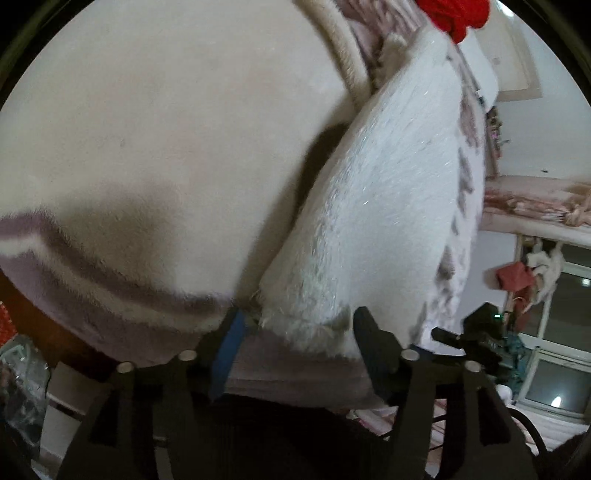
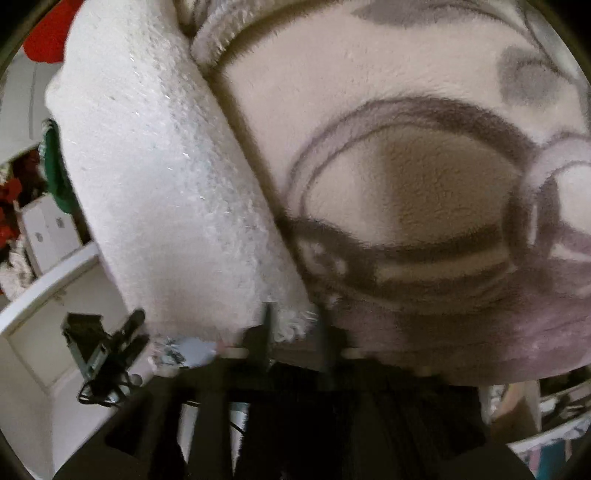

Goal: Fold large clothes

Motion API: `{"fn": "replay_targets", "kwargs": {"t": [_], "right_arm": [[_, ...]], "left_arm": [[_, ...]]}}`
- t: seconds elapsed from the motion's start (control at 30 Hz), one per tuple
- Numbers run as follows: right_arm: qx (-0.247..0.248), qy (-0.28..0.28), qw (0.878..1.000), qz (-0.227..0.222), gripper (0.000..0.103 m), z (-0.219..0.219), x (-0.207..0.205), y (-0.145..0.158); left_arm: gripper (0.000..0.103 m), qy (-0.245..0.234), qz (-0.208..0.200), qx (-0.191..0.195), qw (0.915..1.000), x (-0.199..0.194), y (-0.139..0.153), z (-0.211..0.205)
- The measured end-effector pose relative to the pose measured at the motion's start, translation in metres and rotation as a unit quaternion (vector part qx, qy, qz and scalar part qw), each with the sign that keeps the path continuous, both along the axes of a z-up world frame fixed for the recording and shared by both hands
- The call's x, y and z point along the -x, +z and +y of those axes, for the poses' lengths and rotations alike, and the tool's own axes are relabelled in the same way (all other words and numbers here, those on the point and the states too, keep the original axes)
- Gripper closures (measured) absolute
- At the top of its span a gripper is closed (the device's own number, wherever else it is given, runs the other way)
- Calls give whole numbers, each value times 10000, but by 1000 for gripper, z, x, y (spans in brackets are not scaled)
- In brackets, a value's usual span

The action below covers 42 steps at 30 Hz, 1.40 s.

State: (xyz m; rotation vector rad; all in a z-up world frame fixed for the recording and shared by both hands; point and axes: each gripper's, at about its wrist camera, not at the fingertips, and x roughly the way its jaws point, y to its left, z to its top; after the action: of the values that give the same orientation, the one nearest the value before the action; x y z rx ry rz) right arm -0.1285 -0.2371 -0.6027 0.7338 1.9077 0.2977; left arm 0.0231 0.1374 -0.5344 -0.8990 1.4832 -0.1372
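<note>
A large fluffy garment fills both views: a cream and mauve patterned fleece side [image 1: 155, 155] and a white shaggy lining [image 1: 380, 206]. My left gripper [image 1: 295, 328] has its jaws set wide with a white hem corner between them, one blue-taped finger [image 1: 231, 347] on its left. My right gripper [image 2: 295, 332] is shut on the hem where the white lining [image 2: 177, 192] meets the patterned fleece [image 2: 406, 177]. The other gripper shows in each view, at right [image 1: 476, 339] and at left [image 2: 107, 354].
A red cloth [image 1: 454, 13] hangs at the top. A bed with pink bedding [image 1: 535, 206] and a window [image 1: 554, 332] lie to the right. White cabinets [image 2: 48, 236] and a green item [image 2: 55, 166] stand at left.
</note>
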Motion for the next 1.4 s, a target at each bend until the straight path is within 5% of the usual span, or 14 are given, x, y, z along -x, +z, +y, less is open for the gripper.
{"fn": "replay_targets", "kwargs": {"t": [0.03,0.17,0.3,0.47,0.5,0.53,0.6,0.73,1.03,1.2,1.4], "right_arm": [[-224,-111,9997,5,19,1,1,-4],[-1089,-418,9932,-21,18,16,-5,-23],[-1156,-247,9930,-56,15,7,0,-40],[-1345,-421,9898,-217,17,19,3,-61],[-1289,-337,9906,-308,29,23,7,-56],[-1295,-246,9907,-343,52,28,11,-52],[-1469,-413,9881,-219,59,46,11,-60],[-1824,-958,9785,-28,69,54,17,-59],[-2381,-1296,9624,-182,79,33,-2,22],[-2779,-1512,9476,-449,79,20,-43,78],[-3003,-1689,9346,-884,80,19,-130,116]], "left_arm": [[40,25,-17,94,10000,-3,-4,1],[40,-93,27,533,9985,-21,-40,-13],[37,-582,74,265,9979,-42,-70,-31],[38,-726,-269,-43,9970,-28,-48,-29],[47,-811,-333,-211,9959,-26,-41,-32],[51,-825,-329,-274,9957,-25,-38,-34],[68,-740,-301,-335,9962,-23,-30,-34],[84,-303,-225,-175,9991,-18,-8,-31],[88,370,-834,155,9957,-38,78,-14],[90,398,-1621,335,9854,-121,121,-23],[90,-3,-1976,94,9802,-229,108,-31]]}}
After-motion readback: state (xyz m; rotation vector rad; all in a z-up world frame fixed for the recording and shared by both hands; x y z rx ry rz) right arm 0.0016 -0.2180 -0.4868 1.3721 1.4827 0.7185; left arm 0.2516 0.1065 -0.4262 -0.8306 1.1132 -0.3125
